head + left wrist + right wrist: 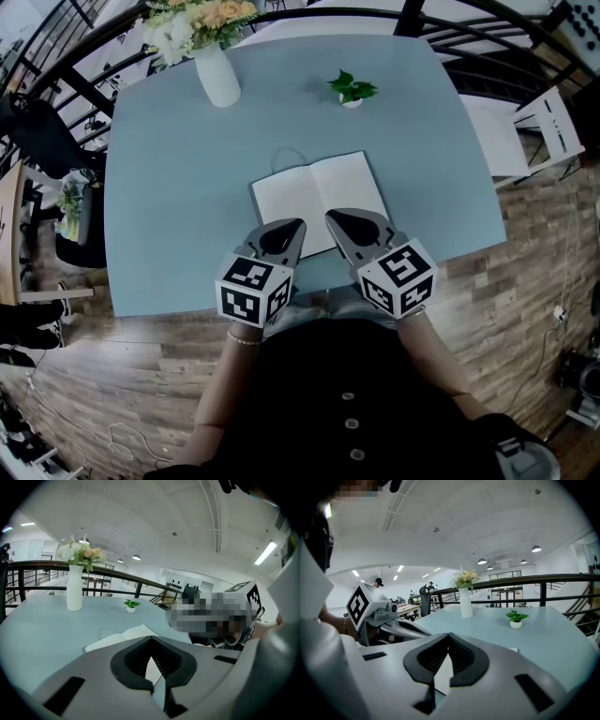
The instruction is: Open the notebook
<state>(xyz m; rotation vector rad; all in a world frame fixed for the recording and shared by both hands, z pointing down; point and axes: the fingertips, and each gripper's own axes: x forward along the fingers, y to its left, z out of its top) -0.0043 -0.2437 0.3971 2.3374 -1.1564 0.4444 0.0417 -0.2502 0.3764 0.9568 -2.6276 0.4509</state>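
A white vase (217, 77) of pale flowers and a small potted plant (352, 91) stand at the far side of the surface (159, 187). They are well apart from the notebook (314, 192), which lies open, blank pages up, close to the near edge. The left gripper (298, 225) and right gripper (330, 217) hang side by side over its near margin, each with jaws pressed together, pinching nothing. The surface is pale blue, above wood-plank flooring (525, 281), with a black railing (562, 578) behind; a white chair (553, 122) sits to the right. Only the gripper views show the white vaulted ceiling and its lamps; the right one also shows people at distant desks.
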